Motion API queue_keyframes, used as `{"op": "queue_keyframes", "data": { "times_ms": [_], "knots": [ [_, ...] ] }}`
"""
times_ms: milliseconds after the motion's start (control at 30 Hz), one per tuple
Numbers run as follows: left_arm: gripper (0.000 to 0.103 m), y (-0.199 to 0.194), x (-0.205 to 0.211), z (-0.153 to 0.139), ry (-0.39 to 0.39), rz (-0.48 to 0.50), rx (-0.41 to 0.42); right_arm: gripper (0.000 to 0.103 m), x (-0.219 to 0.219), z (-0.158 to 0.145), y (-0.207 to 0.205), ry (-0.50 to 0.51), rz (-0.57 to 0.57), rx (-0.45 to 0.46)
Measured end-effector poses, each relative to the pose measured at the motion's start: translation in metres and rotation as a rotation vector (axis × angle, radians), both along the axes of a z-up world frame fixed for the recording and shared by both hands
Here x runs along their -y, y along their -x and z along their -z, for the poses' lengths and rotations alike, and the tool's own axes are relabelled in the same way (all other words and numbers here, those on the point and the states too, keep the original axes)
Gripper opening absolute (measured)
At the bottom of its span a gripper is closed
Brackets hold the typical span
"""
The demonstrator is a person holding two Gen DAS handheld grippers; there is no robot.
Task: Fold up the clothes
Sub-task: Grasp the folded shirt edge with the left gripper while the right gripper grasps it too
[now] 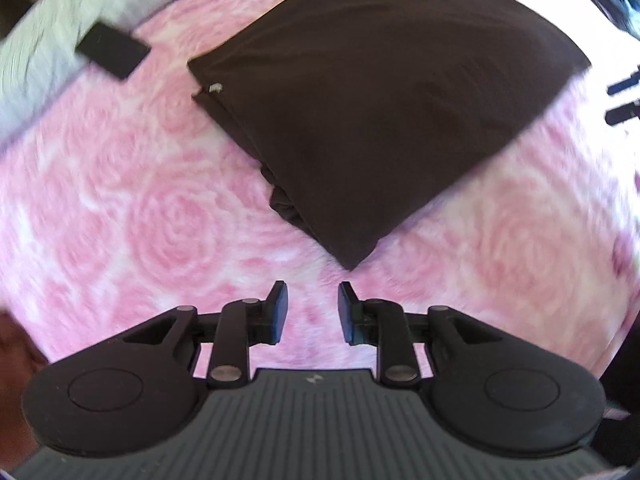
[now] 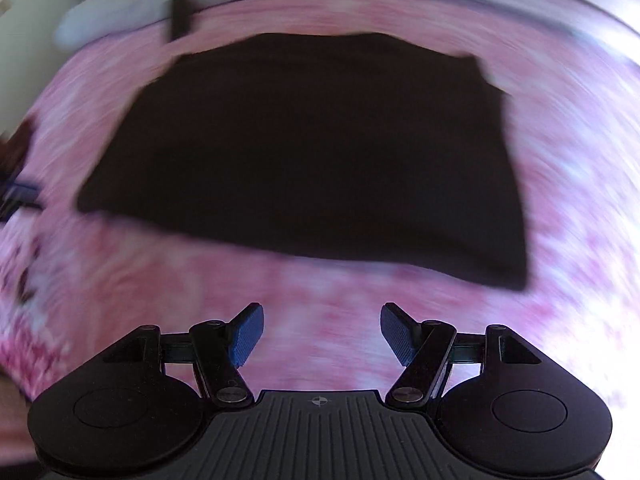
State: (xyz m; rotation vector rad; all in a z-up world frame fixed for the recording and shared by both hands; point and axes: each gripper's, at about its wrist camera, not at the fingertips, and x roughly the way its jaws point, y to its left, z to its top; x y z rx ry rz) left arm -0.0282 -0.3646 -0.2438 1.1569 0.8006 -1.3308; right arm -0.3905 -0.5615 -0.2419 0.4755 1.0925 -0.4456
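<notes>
A dark brown garment (image 1: 372, 108) lies folded into a flat rectangle on a pink rose-patterned blanket (image 1: 160, 220). A small white tag shows at its far left corner. My left gripper (image 1: 313, 312) is open and empty, hovering just short of the garment's near corner. In the blurred right wrist view the same garment (image 2: 320, 152) lies ahead. My right gripper (image 2: 322, 336) is open wide and empty, a little short of the garment's near edge.
A flat black rectangular object (image 1: 113, 51) lies at the blanket's far left edge, next to grey-white bedding (image 1: 48, 40). It also shows in the right wrist view (image 2: 180, 16). Part of the other gripper (image 1: 624, 100) shows at the right edge.
</notes>
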Motion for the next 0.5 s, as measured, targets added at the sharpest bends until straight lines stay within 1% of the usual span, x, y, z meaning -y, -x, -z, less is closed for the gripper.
{"op": "queue_keyframes", "data": {
  "times_ms": [67, 133, 167, 233, 333, 367, 400, 500],
  "knots": [
    [0.034, -0.003, -0.001, -0.003, 0.018, 0.080, 0.054, 0.068, -0.024, -0.002, -0.023, 0.015, -0.095, 0.016],
    [0.039, -0.007, 0.001, -0.001, 0.030, 0.172, 0.109, 0.068, -0.052, -0.008, -0.043, 0.041, -0.183, 0.035],
    [0.043, -0.009, 0.002, 0.001, 0.036, 0.226, 0.137, 0.068, -0.063, -0.010, -0.053, 0.056, -0.217, 0.042],
    [0.048, -0.016, 0.005, 0.006, 0.054, 0.348, 0.192, 0.068, -0.087, -0.014, -0.075, 0.098, -0.291, 0.053],
    [0.058, -0.032, 0.012, 0.019, 0.098, 0.554, 0.248, 0.068, -0.120, -0.009, -0.108, 0.190, -0.378, 0.048],
    [0.061, -0.038, 0.013, 0.023, 0.118, 0.625, 0.263, 0.068, -0.128, 0.003, -0.119, 0.218, -0.398, 0.040],
    [0.062, -0.043, 0.015, 0.028, 0.140, 0.686, 0.274, 0.068, -0.134, 0.012, -0.131, 0.250, -0.418, 0.021],
    [0.062, -0.064, 0.022, 0.044, 0.196, 0.878, 0.285, 0.068, -0.153, 0.038, -0.164, 0.345, -0.477, -0.038]
  ]
}}
